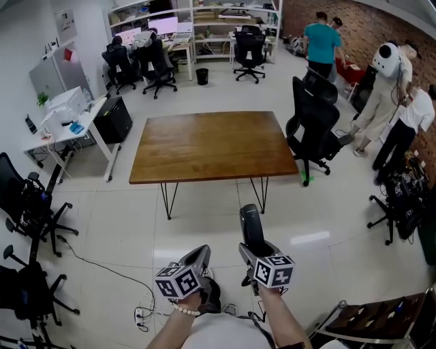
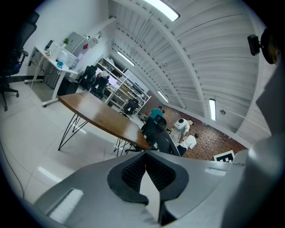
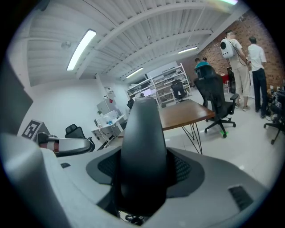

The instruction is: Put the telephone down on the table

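My right gripper (image 1: 253, 251) is clamped on the telephone (image 1: 251, 219), a black handset. In the right gripper view both pads press on its sides, and it sticks out past the jaws toward the table (image 1: 204, 146). The telephone is in the air over the floor (image 1: 116, 218), short of the table's near edge and roughly in line with the near right corner. It is not touching the table.

My left gripper (image 1: 201, 253) sits just beside the right one, on its left. Its jaws are together with nothing between them; the left gripper view shows the pad tips meeting. There is a bead bracelet (image 1: 185, 310) on the left wrist.

The table has a brown wooden top on thin black wire legs. A black office chair (image 1: 313, 129) stands at the table's right edge, near the far right corner. A white desk (image 1: 68, 129) stands well apart from the table's left edge; the stuff on it is too small to tell. Several people (image 1: 381, 82) stand by the brick wall (image 1: 340, 20) at far right. A cable (image 1: 102, 262) runs across the floor at lower left.
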Tool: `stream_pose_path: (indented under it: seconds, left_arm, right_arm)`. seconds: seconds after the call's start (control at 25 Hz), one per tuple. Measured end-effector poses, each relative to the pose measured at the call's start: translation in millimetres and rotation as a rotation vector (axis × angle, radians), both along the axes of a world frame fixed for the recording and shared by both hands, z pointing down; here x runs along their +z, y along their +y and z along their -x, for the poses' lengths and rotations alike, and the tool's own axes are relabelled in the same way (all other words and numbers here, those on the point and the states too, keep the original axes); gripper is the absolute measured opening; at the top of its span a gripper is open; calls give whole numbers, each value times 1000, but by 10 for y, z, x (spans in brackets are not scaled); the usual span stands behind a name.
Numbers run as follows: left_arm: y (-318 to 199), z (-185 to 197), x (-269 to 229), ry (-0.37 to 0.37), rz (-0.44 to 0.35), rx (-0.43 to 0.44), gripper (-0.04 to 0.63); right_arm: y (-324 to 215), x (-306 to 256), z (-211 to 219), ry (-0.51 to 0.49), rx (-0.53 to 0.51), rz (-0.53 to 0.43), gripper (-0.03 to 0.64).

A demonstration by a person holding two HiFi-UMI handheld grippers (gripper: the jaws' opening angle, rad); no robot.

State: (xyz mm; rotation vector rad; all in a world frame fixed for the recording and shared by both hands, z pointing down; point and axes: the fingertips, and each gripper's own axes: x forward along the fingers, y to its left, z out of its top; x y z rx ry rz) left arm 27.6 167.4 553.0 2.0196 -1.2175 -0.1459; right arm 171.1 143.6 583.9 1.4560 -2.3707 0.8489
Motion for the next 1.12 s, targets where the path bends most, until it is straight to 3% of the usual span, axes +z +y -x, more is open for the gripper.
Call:
stream_pose_path:
  seconds: [0.64, 1.12]
  left_arm:
    - [-1567, 382, -59, 8, -17, 4, -17]
    - [-2352, 827, -104, 8, -33, 25, -16]
  right_arm:
    - [-1420, -86, 270, 34, 33, -2, 302]
    - [-2148, -159, 573, 56, 74, -5, 302]
